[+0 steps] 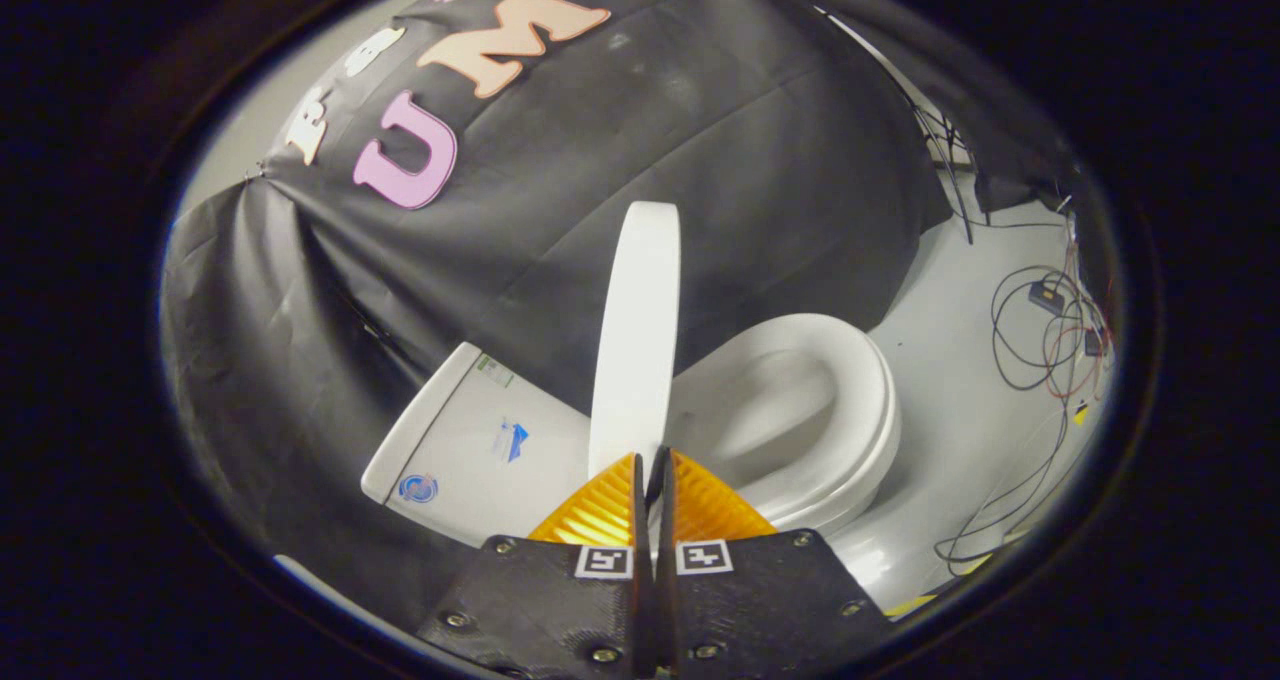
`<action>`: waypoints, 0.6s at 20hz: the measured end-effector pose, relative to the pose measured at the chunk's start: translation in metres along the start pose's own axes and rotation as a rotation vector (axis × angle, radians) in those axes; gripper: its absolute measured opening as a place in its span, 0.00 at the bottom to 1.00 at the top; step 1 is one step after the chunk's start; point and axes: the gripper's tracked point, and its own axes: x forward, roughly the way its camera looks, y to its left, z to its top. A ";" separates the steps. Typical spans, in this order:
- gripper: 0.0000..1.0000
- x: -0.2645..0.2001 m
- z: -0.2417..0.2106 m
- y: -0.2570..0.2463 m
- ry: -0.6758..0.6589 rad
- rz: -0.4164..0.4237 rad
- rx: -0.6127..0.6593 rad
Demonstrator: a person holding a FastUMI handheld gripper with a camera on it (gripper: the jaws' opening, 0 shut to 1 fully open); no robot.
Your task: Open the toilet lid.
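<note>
While the white plastic toilet lid point(637, 330) stands raised on edge between the white cistern point(480, 450) and the white oval seat point(810, 410), the gripper point(649, 465) sits just below its lower end, orange ribbed fingers point(600, 510) pressed together with nothing between them; loose dark cables point(1040, 340) lie on the pale floor point(960, 410) beyond the seat

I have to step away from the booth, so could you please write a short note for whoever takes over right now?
Tool: orange fingers closed together, nothing held, tips at the lower edge of the lid.
Toilet lid: raised, standing about upright between tank and bowl.
Seat: down, bowl exposed.
Done: lid is up.
Left: probably tip it back toward the tank, if needed, then withdraw.
Loose cables lie on the floor beyond the toilet.
</note>
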 end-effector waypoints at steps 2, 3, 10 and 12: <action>0.02 0.000 0.001 0.007 -0.003 -0.021 -0.063; 0.02 -0.001 0.001 0.010 -0.004 -0.035 -0.097; 0.02 -0.003 0.004 0.040 -0.029 -0.061 -0.222; 0.02 -0.004 0.005 0.048 -0.030 -0.051 -0.223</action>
